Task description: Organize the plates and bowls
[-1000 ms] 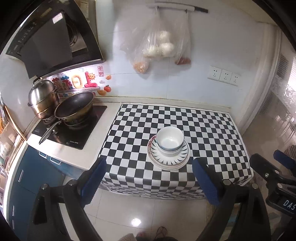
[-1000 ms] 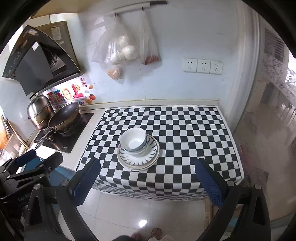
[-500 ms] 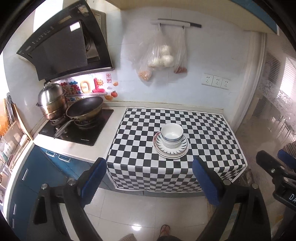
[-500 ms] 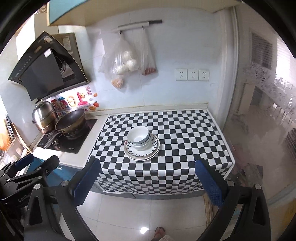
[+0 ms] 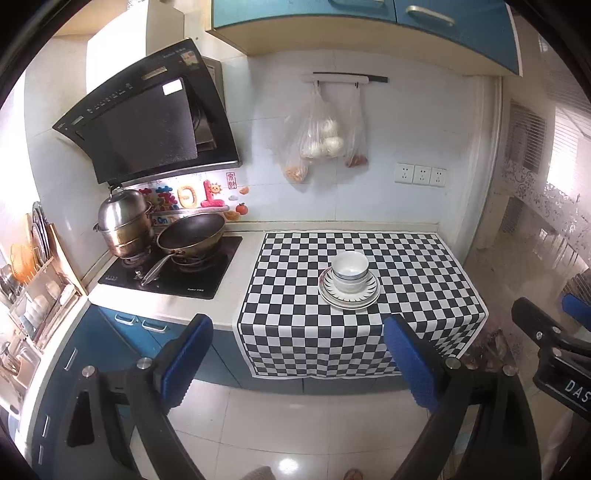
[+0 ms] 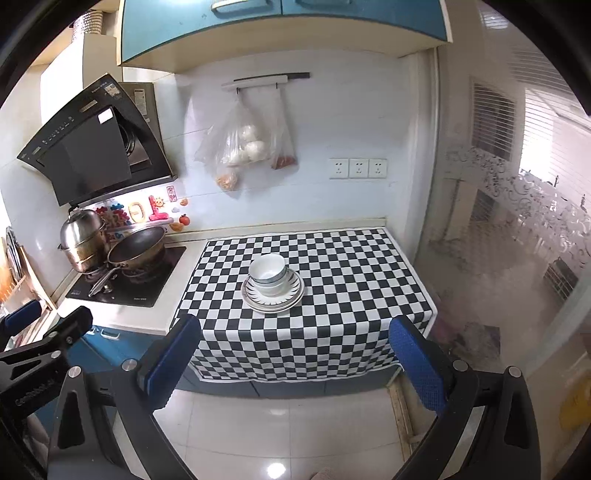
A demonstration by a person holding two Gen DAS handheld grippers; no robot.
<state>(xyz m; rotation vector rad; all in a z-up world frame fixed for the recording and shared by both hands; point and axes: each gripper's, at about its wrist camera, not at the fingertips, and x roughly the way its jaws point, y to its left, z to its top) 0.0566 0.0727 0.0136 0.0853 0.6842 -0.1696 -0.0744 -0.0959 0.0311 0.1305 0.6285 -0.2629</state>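
Stacked white bowls [image 5: 349,270] sit on stacked plates [image 5: 349,297] in the middle of the checkered cloth [image 5: 288,280]. The bowls [image 6: 267,273] and plates [image 6: 272,295] also show in the right wrist view. My left gripper [image 5: 299,354] is open and empty, well back from the counter, over the floor. My right gripper [image 6: 295,354] is open and empty, also back from the counter. The right gripper shows at the right edge of the left wrist view [image 5: 554,332], the left gripper at the left edge of the right wrist view [image 6: 40,332].
A black stove [image 5: 173,269] with a wok [image 5: 192,234] and a steel pot [image 5: 123,225] stands left of the cloth. A dish rack [image 5: 29,280] is at the far left. Plastic bags [image 5: 321,136] hang on the wall. Blue cabinets [image 5: 365,18] hang overhead.
Both grippers have pulled back and up from the counter; the stack looks smaller and the overhead cabinets have come into view. Bowls and plates have not moved.
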